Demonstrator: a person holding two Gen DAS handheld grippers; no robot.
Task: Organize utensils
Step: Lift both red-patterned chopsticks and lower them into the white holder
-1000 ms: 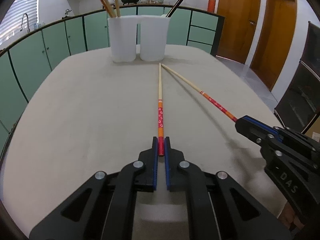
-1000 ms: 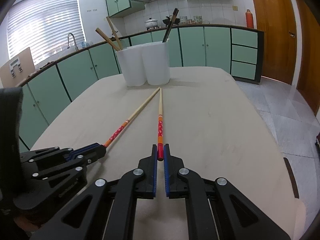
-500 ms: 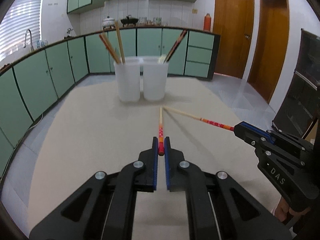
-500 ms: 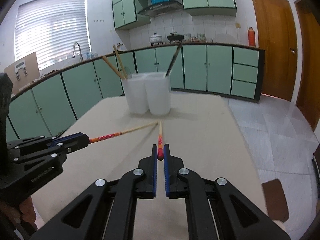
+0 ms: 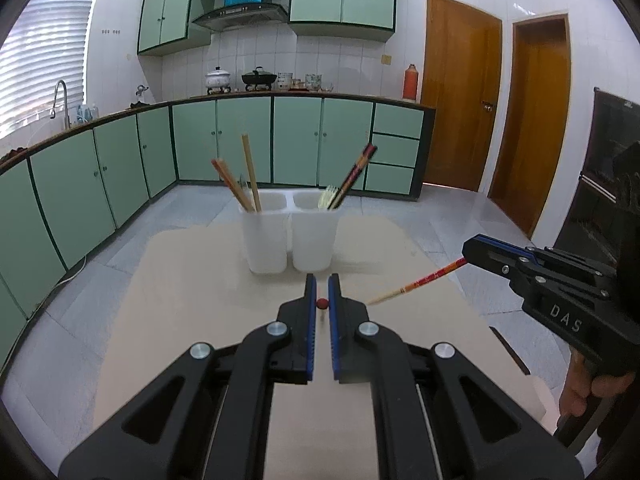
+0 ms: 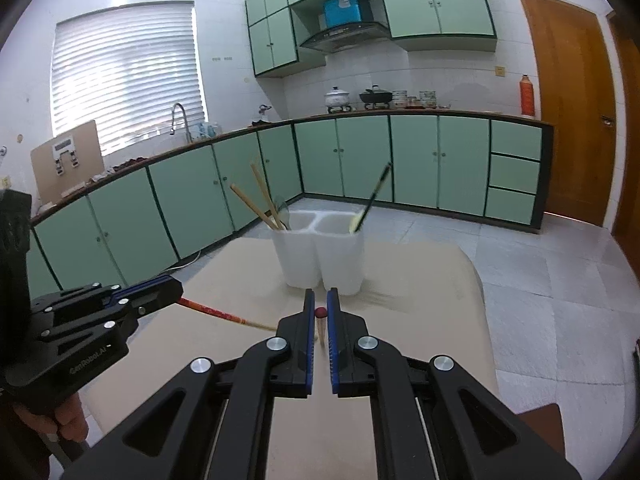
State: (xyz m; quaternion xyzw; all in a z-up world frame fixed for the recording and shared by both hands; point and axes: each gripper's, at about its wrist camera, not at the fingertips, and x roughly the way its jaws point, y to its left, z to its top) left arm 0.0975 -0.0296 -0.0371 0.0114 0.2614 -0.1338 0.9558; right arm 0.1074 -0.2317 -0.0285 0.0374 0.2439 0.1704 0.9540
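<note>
My left gripper (image 5: 322, 282) is shut on a red-ended chopstick (image 5: 321, 303), seen end-on and pointing down at the table. My right gripper (image 6: 320, 296) is shut on a matching chopstick (image 6: 320, 313), also seen end-on. Each shows in the other view: the right gripper (image 5: 476, 250) with its chopstick (image 5: 416, 282), the left gripper (image 6: 168, 286) with its chopstick (image 6: 218, 315). Both are lifted above the beige table (image 5: 180, 300). Two joined white holder cups (image 5: 289, 236) stand ahead, also in the right wrist view (image 6: 320, 256), with wooden chopsticks (image 5: 250, 178) in the left cup and dark ones (image 5: 354, 174) in the right.
Green kitchen cabinets (image 5: 240, 140) run behind the table. Tiled floor (image 6: 540, 280) lies right of the table. A dark cabinet (image 5: 608, 184) stands at the right. Wooden doors (image 5: 460, 108) are at the back right.
Both grippers have lifted their chopsticks off the table and tilted them from lying flat to pointing steeply down. The holder cups now appear lower and farther in view.
</note>
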